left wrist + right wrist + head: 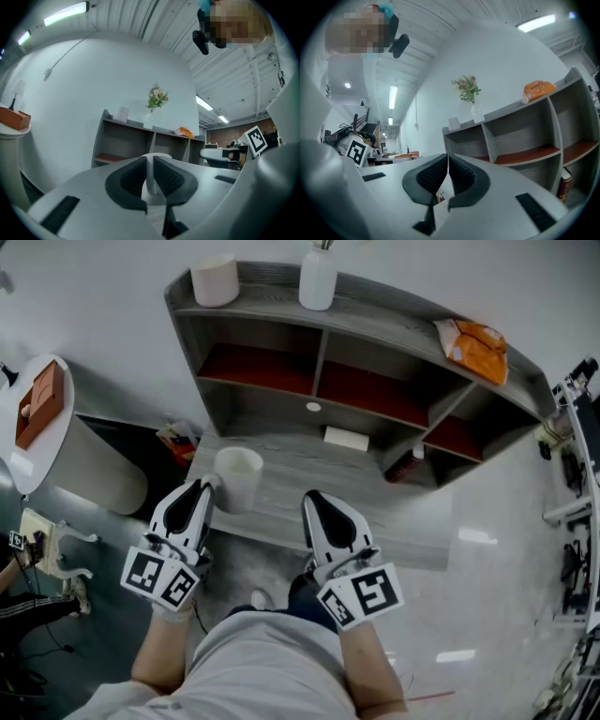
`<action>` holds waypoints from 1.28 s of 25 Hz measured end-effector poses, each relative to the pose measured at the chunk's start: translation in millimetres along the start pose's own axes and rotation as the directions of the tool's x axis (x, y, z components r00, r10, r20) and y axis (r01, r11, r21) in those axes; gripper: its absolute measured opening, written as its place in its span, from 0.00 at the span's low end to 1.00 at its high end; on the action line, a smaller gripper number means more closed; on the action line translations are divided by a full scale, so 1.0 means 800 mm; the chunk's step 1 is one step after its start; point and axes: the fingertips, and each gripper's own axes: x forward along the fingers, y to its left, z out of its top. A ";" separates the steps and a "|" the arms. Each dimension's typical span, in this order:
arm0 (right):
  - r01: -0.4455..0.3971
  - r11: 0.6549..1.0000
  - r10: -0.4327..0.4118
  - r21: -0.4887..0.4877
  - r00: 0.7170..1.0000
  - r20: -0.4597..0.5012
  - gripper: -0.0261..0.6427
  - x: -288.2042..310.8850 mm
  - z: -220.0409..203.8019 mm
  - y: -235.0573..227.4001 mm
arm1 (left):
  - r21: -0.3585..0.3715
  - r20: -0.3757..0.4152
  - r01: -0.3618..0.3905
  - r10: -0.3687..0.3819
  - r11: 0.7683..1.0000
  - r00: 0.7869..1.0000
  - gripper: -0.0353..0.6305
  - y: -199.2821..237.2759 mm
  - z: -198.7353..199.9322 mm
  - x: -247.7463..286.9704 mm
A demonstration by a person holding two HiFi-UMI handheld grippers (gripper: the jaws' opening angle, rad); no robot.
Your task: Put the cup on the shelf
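Note:
A white cup (239,474) stands on the grey desk top (309,474) in front of the grey shelf unit (321,357). My left gripper (206,487) is at the cup's left side. In the left gripper view the left gripper (151,177) is shut on a white strip of the cup (157,156), seemingly its handle. My right gripper (314,500) hovers over the desk to the right of the cup, apart from it. The right gripper view shows the right gripper (448,161) shut with nothing held.
On the shelf's top stand a pale cup (215,279), a white vase (318,277) and an orange bag (473,345). A white box (346,438) and a dark bottle (405,465) sit in the lower bays. A round white table (52,442) with a brown box (39,401) is at left.

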 end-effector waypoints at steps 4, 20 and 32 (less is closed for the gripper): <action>-0.040 0.999 0.040 0.009 0.999 -0.013 0.07 0.026 0.002 -0.044 | 0.004 -0.007 -0.037 0.037 0.999 0.999 0.13 0.004 -0.002 0.046; -0.174 0.984 0.175 0.045 0.985 -0.008 0.07 0.081 0.032 -0.169 | 0.059 0.028 -0.198 0.197 0.978 0.980 0.13 0.019 0.021 0.219; 0.012 0.998 -0.011 0.054 1.000 -0.023 0.07 0.097 0.021 -0.182 | 0.077 0.060 -0.093 0.088 0.993 0.994 0.13 0.092 0.057 0.319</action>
